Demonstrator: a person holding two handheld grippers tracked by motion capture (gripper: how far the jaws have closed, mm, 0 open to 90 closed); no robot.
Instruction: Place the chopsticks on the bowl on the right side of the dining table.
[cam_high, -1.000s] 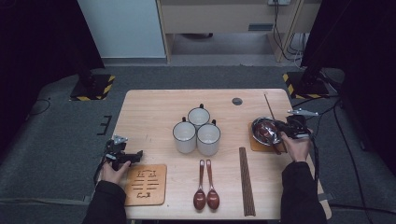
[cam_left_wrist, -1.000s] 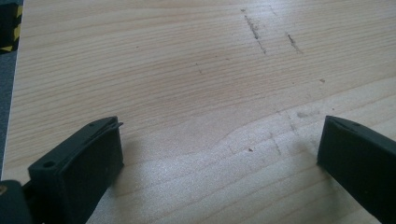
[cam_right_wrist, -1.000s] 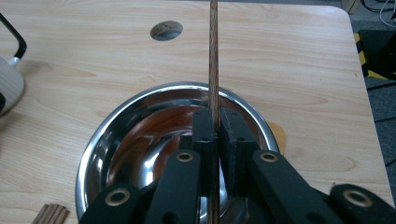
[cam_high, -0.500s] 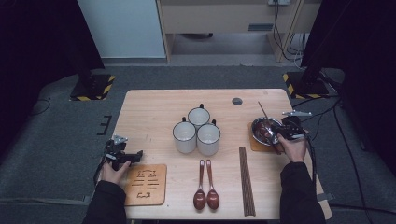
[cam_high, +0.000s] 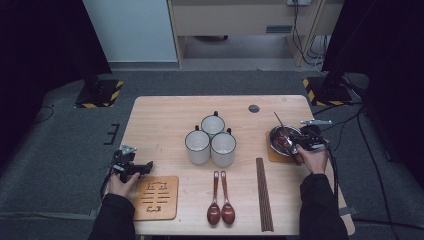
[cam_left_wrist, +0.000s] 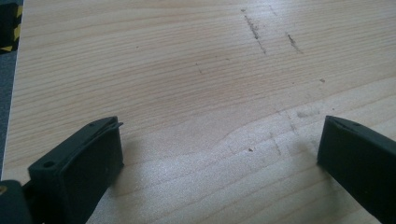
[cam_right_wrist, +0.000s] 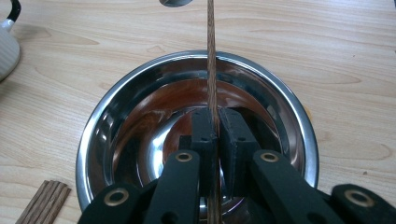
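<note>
The right gripper (cam_right_wrist: 214, 122), clamped on a thin dark wooden chopstick (cam_right_wrist: 210, 56), holds it pointing away over the shiny round steel bowl (cam_right_wrist: 116, 126) near the table's right edge.

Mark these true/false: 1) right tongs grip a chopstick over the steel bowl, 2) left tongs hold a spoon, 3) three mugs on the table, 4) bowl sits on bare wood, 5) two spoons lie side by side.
1. True: the right tongs are shut on a thin brown wooden chopstick above the round steel bowl.
2. False: the left tongs are open over the light wooden table, holding nothing.
3. True: three white enamel mugs.
4. False: the bowl sits on a flat wooden coaster.
5. True: two dark wooden spoons.
</note>
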